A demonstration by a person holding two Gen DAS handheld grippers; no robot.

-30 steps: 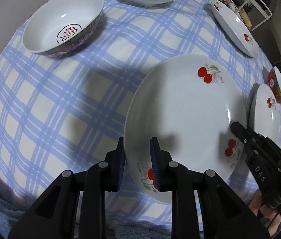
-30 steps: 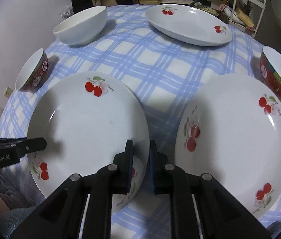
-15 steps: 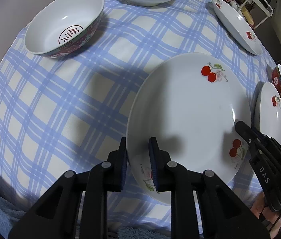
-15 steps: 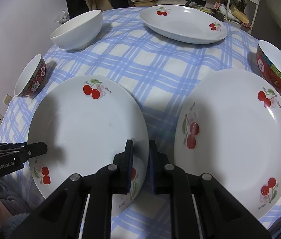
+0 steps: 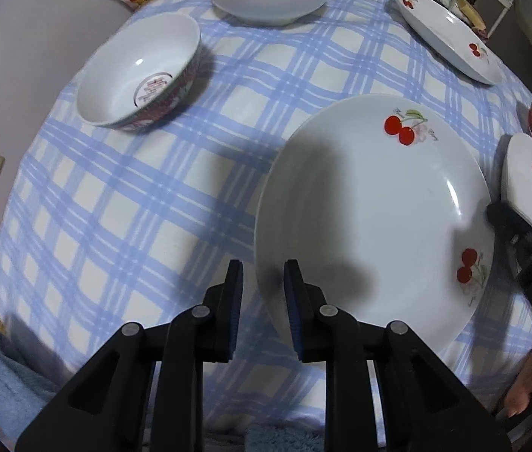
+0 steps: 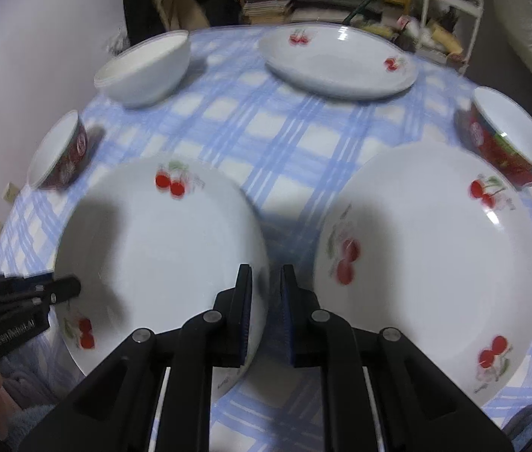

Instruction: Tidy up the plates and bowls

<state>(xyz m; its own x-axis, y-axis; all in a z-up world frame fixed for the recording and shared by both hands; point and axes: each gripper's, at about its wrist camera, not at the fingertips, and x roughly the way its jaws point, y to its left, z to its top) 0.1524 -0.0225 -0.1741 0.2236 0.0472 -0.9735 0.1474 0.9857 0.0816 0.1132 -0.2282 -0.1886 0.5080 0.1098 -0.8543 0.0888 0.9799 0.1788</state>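
The left tongs (image 5: 260,293) pinch the left rim of the cherry plate (image 5: 371,211), which sits low over the checked surface (image 5: 134,207). The right tongs (image 6: 266,301) clamp its opposite rim, just beside a second plate (image 6: 428,256). Glazed ceramic looks stiff, slick and breakable, so the thin raised rim seems the only sound purchase, gripped from both sides.

Open checked cloth (image 5: 145,203) lies clear to my left, between the red-patterned bowl (image 5: 141,75) and the cherry plate (image 5: 371,203); right of it, a second cherry plate (image 6: 428,263) crowds the passage.
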